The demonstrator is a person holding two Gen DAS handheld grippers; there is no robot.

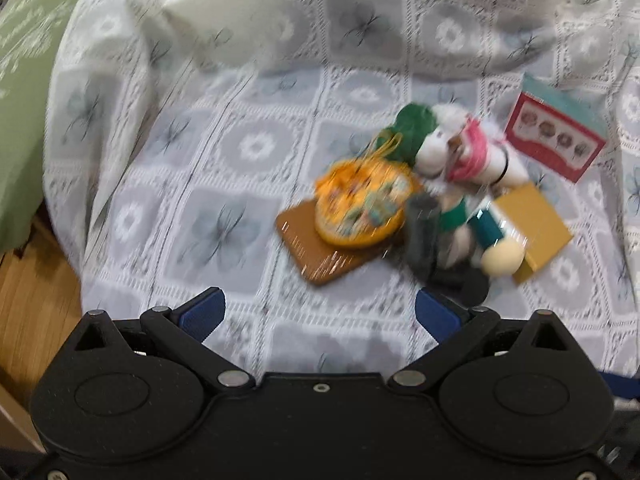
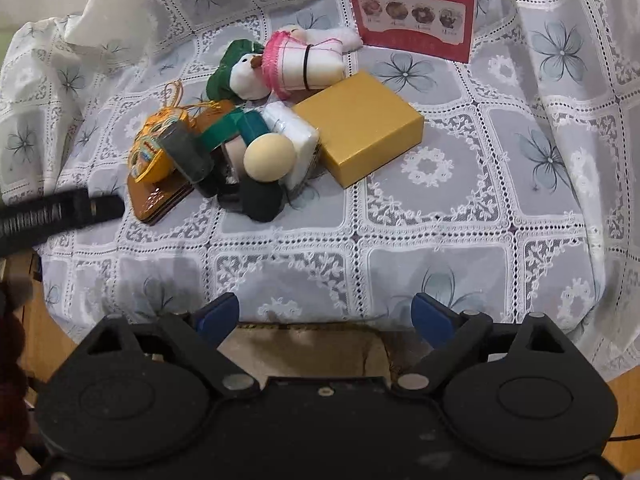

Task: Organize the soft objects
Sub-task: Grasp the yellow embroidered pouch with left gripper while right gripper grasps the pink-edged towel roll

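Now, lace cloth [image 2: 460,240] covers whole work area, pile sits at far side of it. Pile from big to small: red box [image 2: 416,20] at back, gold box [image 2: 360,136] in middle, snowman toy [image 2: 248,74] left of gold box, its long axis across my view, head toward left. I judge toy is next soft thing. Right gripper [image 2: 326,316] spread wide, nothing between, pile well ahead and slightly left. Left gripper [image 1: 320,312] also wide, empty; toy ahead and to right there. Neither clearly nearer.

Black gripper [image 2: 325,316], blue fingertips [image 2: 218,316]
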